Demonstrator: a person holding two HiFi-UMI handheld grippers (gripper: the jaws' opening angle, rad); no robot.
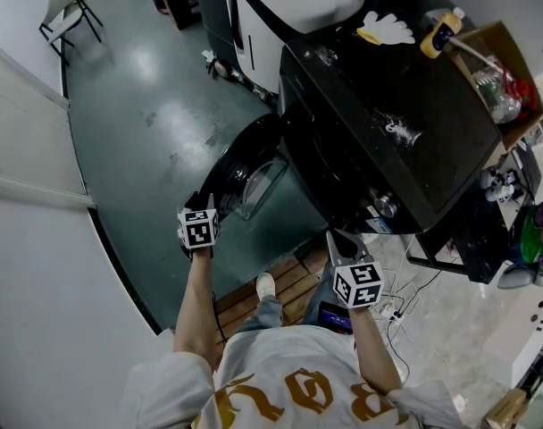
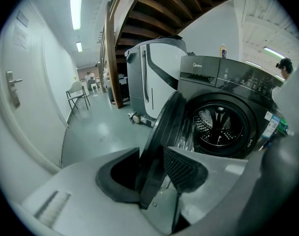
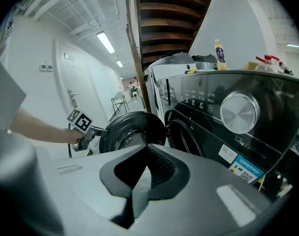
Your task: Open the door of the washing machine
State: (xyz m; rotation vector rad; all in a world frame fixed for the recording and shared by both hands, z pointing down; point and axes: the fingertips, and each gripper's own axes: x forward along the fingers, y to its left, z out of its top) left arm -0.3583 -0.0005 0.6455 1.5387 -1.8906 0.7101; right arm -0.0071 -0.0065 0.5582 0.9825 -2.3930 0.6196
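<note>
Gripping the free edge of the round door (image 2: 165,132), the left tool (image 2: 153,177) has its jaws clamped on that rim. The door stands swung well out from the front of the washing machine (image 1: 405,123), exposing the drum (image 2: 219,127). The right tool (image 3: 139,181), jaws pressed together on nothing, hovers before the washing machine's dial (image 3: 239,111).

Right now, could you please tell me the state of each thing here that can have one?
door: swung wide open.
left gripper: shut on the door's rim.
right gripper: shut, empty.
drum: exposed, looks empty.
bottle: upright on the machine.
</note>
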